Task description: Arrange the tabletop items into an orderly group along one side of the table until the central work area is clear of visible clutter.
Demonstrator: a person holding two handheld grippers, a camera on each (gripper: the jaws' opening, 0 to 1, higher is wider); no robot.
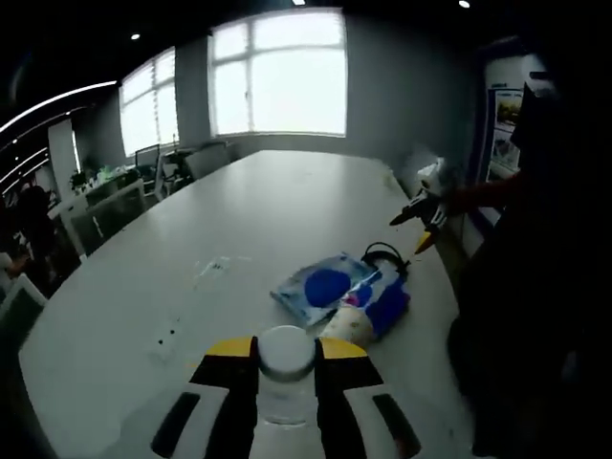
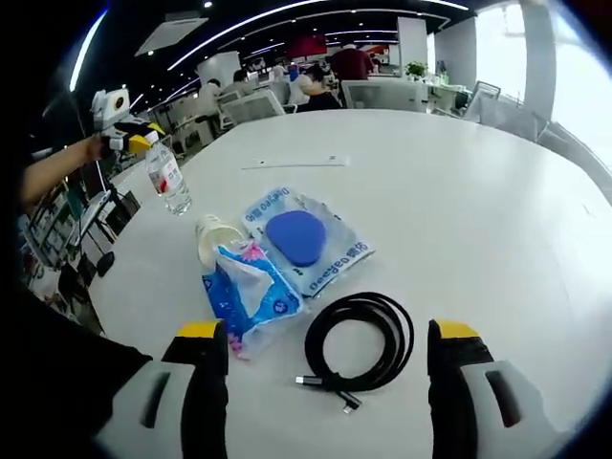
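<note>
My left gripper (image 1: 287,382) grips the bottle (image 1: 286,368); I should stand it upright beside the packets (image 2: 287,251), while my empty right gripper (image 2: 325,382), wide open, closes squarely over the cable (image 2: 361,346).

In the right gripper view a coiled cable (image 2: 360,340) lay on the table (image 2: 478,210) nearest the camera. Just left of it sat a tissue pack (image 2: 251,293), touching a cup (image 2: 215,237) on its side behind it. A pouch (image 2: 304,239) lay beyond the cable (overlapping the tissue pack). Farther left, a bottle (image 2: 167,179) was up off the table, clamped in the left gripper (image 2: 129,136).
</note>
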